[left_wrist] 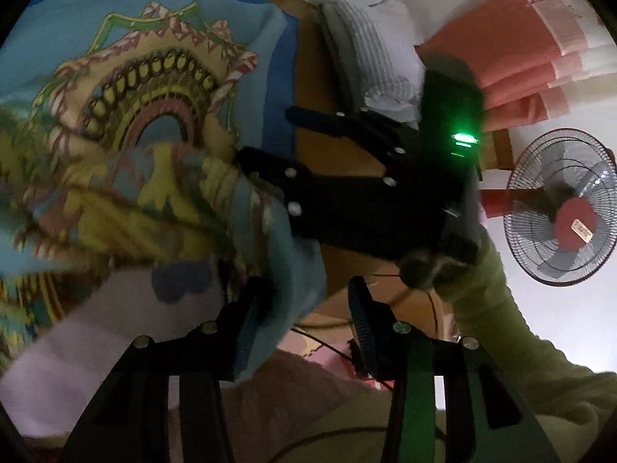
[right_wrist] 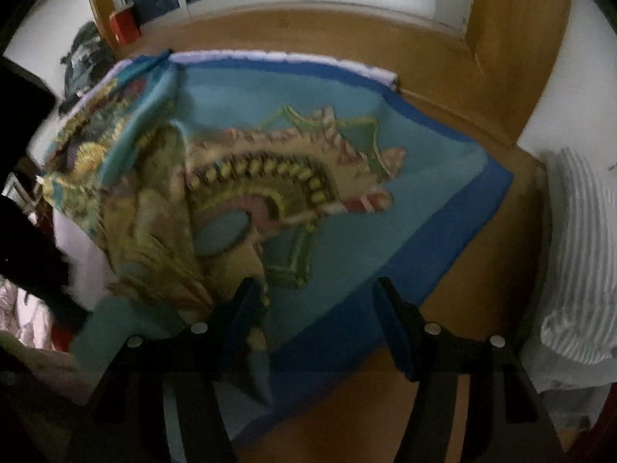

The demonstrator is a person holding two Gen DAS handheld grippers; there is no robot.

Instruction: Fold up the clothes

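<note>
Cloth fills most of both views: a printed garment [right_wrist: 270, 200], teal with a blue border and a yellow, red and green ornamental motif, lies partly spread on a wooden surface [right_wrist: 482, 58] with its left portion bunched and lifted into loose folds. In the left wrist view the left gripper [left_wrist: 304, 316] stands with its jaws parted, a fold of the teal fabric draped against the inner face of one finger but not pinched between the two. The right gripper [left_wrist: 270, 142] reaches in from the side in that same view, its lower finger pressed into the gathered fabric; whether it actually clamps any of it I cannot tell, since the cloth hides the tip. From its own camera the right gripper's jaws stand wide apart, with the blue-bordered edge of the garment lying between and below them. A striped pillow [right_wrist: 578, 254] sits beside the cloth, and a standing fan [left_wrist: 559, 208] is behind. Judging by the raised, crumpled half, a fold looks to be under way, with one side of the garment being carried over the flat part. Finishing that would call for a firm hold on the lifted edge with both tools, keeping the layers together, then laying the edge square onto the flat half without dragging it.
</note>
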